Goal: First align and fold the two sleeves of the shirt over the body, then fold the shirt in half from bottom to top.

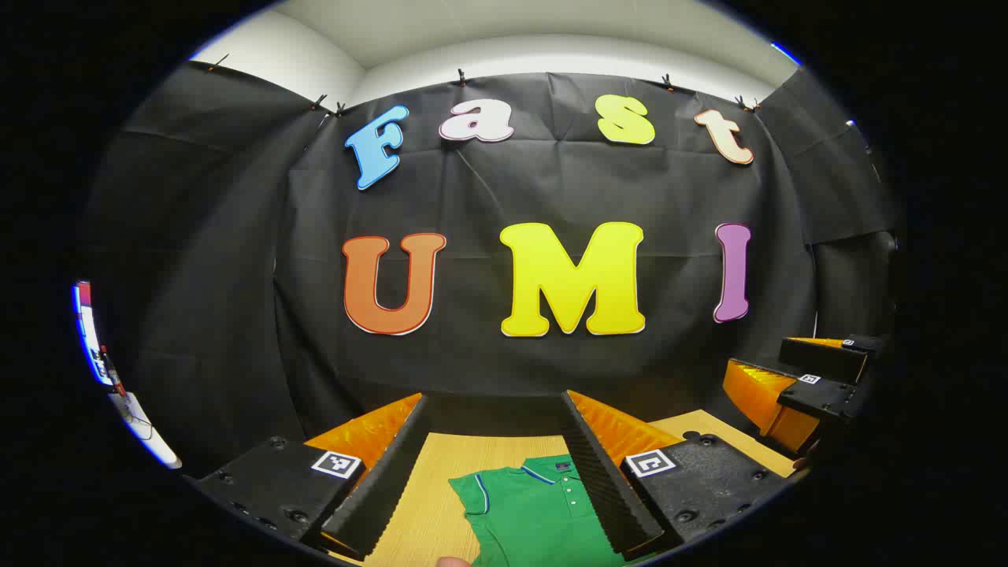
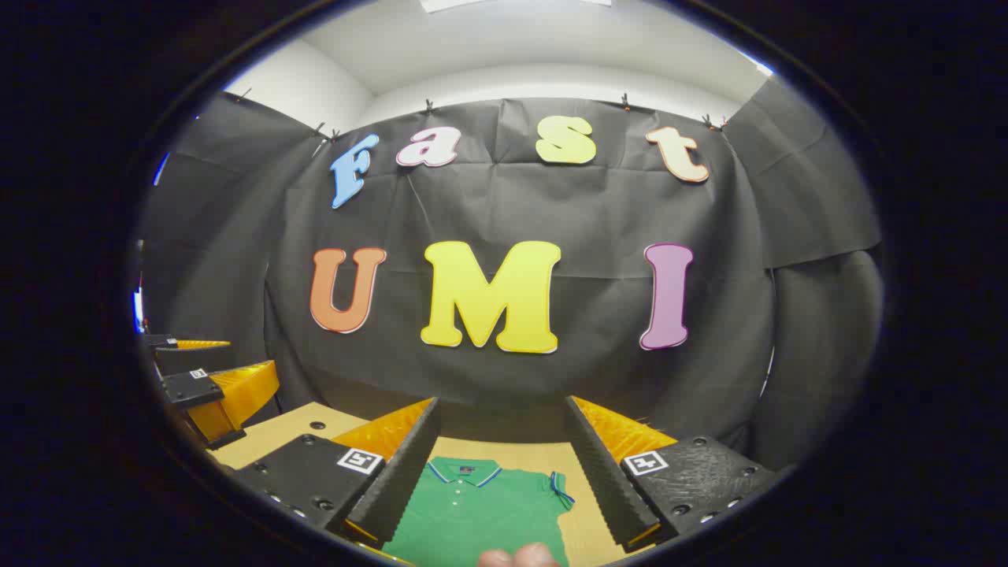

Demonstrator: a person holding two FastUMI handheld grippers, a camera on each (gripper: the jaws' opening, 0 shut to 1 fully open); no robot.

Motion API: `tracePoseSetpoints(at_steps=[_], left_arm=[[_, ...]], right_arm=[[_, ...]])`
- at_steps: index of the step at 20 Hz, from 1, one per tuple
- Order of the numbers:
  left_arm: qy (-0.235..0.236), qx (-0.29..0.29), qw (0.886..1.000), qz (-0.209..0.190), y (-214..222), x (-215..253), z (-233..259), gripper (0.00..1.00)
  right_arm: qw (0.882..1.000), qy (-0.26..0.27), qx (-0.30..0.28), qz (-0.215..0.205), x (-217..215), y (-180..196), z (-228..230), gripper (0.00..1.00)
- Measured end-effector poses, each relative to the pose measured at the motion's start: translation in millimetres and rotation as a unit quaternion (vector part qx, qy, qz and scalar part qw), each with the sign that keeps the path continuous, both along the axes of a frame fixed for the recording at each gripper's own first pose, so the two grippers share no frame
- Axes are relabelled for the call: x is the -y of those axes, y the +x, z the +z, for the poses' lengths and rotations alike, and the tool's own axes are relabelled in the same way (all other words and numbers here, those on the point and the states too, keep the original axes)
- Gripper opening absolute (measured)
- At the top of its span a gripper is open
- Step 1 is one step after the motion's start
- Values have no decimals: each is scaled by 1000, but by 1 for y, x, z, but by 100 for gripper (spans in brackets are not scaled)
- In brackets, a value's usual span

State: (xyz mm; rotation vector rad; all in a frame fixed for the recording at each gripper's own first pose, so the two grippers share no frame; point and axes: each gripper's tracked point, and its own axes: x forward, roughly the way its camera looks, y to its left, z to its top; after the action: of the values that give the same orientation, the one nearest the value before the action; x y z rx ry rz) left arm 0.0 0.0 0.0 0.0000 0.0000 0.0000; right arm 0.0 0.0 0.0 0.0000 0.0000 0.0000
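Observation:
A green polo shirt (image 1: 535, 512) with blue-and-white trim lies flat on the wooden table (image 1: 433, 480), its collar toward the far wall. In the left gripper view one short sleeve spreads out to the left. My left gripper (image 1: 494, 398) hangs open above the shirt, holding nothing. The right gripper view shows the same shirt (image 2: 480, 512) with its other sleeve spread to the right. My right gripper (image 2: 502, 402) is also open and clear of the cloth. Each gripper appears off to the side in the other's view: the right one (image 1: 768, 358) and the left one (image 2: 252, 354).
The table (image 2: 268, 433) ends at the black cloth wall just beyond the collar. A person's fingertips (image 2: 516, 557) show at the bottom edge of the right gripper view, and one fingertip (image 1: 453, 561) in the left gripper view.

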Motion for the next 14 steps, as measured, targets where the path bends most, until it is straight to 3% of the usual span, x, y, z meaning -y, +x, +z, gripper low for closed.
tracePoseSetpoints(at_steps=[14], left_arm=[[3, 0, 1000, -2, -5, 15, 2, 100]], right_arm=[[1000, -8, -12, -5, 22, -9, -9, 95]])
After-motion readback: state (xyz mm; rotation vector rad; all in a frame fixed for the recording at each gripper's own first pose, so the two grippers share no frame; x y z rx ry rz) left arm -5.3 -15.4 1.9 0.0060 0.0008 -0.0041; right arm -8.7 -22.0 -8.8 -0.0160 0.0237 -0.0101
